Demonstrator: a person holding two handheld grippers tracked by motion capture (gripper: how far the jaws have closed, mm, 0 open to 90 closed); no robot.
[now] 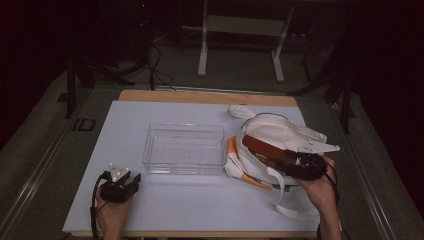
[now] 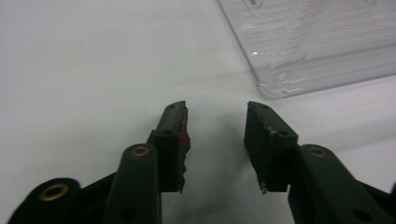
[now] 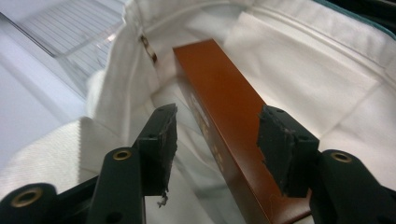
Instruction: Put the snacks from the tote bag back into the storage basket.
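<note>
The table is covered by a white sheet, with a bare wooden strip along its far edge at 12 o'clock.

A white cloth bag lies open on the table at about 3 o'clock from the centre, its mouth gaping toward the person; orange trim shows on its left side and a strap trails off toward 5 o'clock. In the right gripper view its pale lining folds around the contents.

A clear plastic tub sits at the table's centre, just left of the bag, upright. In the left gripper view one corner of it shows at 1 o'clock.

The box is long, narrow and reddish brown, with small pale print along one side. It lies inside the bag's mouth, running from 10 o'clock to 4 o'clock in the high view. In the right gripper view the box runs away toward 11 o'clock.

The right gripper sits at the box's near end, at 4 o'clock of the bag. Its jaws straddle the box: the right pad lies against the box's side, while a gap shows at the left pad, so it has not clamped.

The left gripper rests at 7 o'clock on the bare sheet, jaws apart.
</note>
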